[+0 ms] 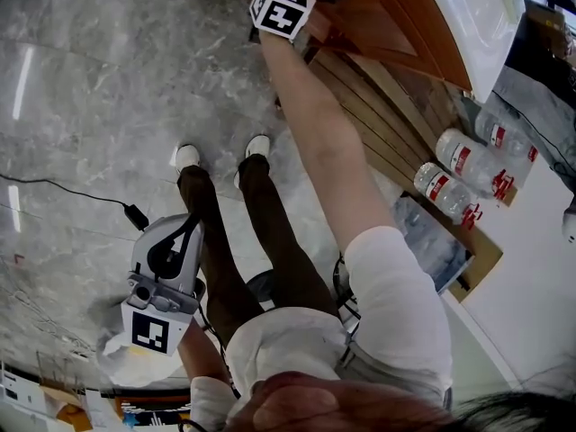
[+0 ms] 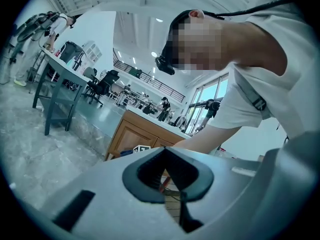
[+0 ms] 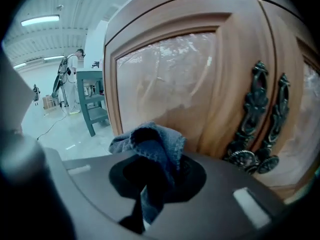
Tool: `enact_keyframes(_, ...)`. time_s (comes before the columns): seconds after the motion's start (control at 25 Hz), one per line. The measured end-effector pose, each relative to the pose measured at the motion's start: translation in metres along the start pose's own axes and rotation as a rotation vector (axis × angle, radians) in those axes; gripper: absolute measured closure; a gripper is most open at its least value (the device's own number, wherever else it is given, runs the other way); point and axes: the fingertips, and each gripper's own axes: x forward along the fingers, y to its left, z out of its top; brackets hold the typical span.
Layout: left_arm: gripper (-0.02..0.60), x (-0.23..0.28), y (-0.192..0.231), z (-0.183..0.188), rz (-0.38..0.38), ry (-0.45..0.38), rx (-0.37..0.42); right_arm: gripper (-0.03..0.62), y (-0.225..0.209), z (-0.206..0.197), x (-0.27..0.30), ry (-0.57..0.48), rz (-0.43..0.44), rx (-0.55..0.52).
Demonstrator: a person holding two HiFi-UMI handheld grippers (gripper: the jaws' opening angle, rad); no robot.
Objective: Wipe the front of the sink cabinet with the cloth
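Wipe step in hand. Right tool (image 3: 152,184) is clamped on the crumpled blue denim cloth (image 3: 150,141), held right up at the glossy brown wooden cabinet door (image 3: 165,79), left of the dark ornate metal handles (image 3: 257,109); can't tell if it touches. Next, I'd say: press the cloth on and sweep across the panel. Right arm (image 1: 324,142) is stretched out to the cabinet. Left tool (image 2: 170,176) has jaws together, empty, hanging low beside the legs.

Open marble floor (image 1: 90,88) lies to the left, crossed only by a thin cable (image 1: 63,184) (its plug (image 1: 137,216) sits near the person's shoes (image 1: 187,157)). Ahead of the cloth (image 3: 155,139) the flat door panel (image 3: 170,79) is bare, and ornate metal handles (image 3: 257,114) jut out at its right. Right of the sink cabinet (image 1: 396,25), water bottles (image 1: 459,157) lie on wooden slats (image 1: 360,106).
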Motion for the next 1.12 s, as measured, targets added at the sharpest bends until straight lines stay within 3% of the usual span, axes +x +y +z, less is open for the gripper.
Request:
enact_keyframes(0.52,0.577,0.021,-0.029,-0.009,-0.045,0.026,0.02,0.551,-0.065,-0.039,-0.032,0.032,-0.031,0.009)
enact_keyframes(0.92,0.577,0.019,-0.04,-0.016,-0.049,0.045,0.038,0.551,-0.097,-0.04,-0.056,0.014,-0.035,0.069)
enact_keyframes(1.12,0.577,0.015,-0.041,-0.015,-0.039,0.041,0.042,0.549,-0.11,-0.04,-0.067,0.01,-0.024,0.048)
